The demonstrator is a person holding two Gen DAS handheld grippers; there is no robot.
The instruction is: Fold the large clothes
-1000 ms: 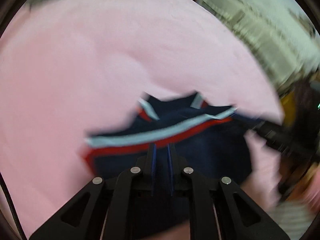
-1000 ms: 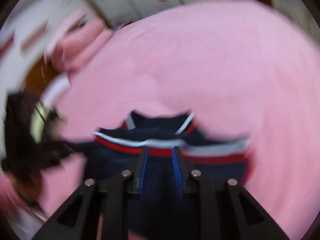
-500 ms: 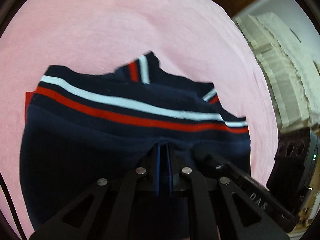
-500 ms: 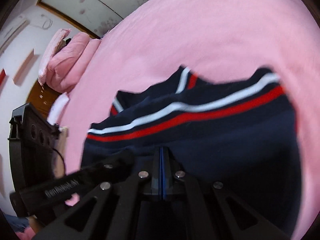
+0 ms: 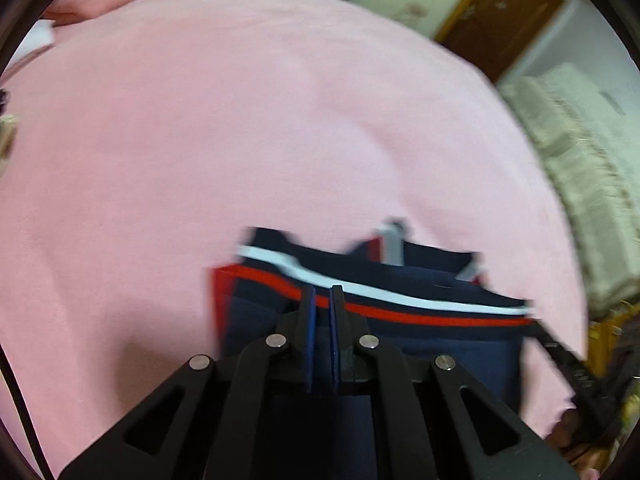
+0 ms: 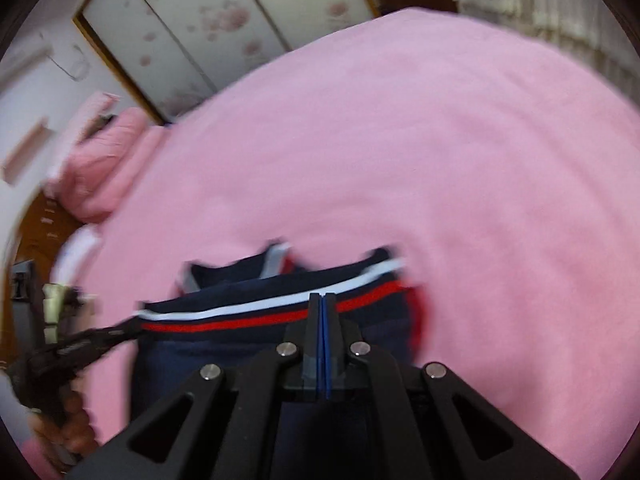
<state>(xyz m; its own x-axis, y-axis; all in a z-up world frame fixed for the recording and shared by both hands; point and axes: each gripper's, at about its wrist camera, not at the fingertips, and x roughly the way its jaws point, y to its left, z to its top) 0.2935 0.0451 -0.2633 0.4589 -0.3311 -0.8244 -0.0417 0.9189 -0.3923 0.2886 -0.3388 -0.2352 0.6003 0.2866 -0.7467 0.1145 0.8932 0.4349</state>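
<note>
A navy garment (image 5: pixel 432 344) with a white and a red stripe lies folded on the pink bed sheet (image 5: pixel 240 120); it also shows in the right wrist view (image 6: pixel 240 344). My left gripper (image 5: pixel 322 296) is over the garment's left part, its jaws a narrow gap apart with no cloth seen between them. My right gripper (image 6: pixel 322 300) is over the garment's right part with its jaws pressed together; whether cloth is pinched between them is hidden. Each gripper shows at the edge of the other's view.
Pink pillows (image 6: pixel 108 160) lie at the head of the bed. A wardrobe with floral doors (image 6: pixel 224 20) and a brown door (image 5: pixel 504 20) stand beyond the bed. A cream textured cover (image 5: pixel 580 160) lies off the bed's right edge.
Both grippers pulled back and up, so the garment looks smaller and lower in view. The left jaws have opened a little. The views are blurred by motion.
</note>
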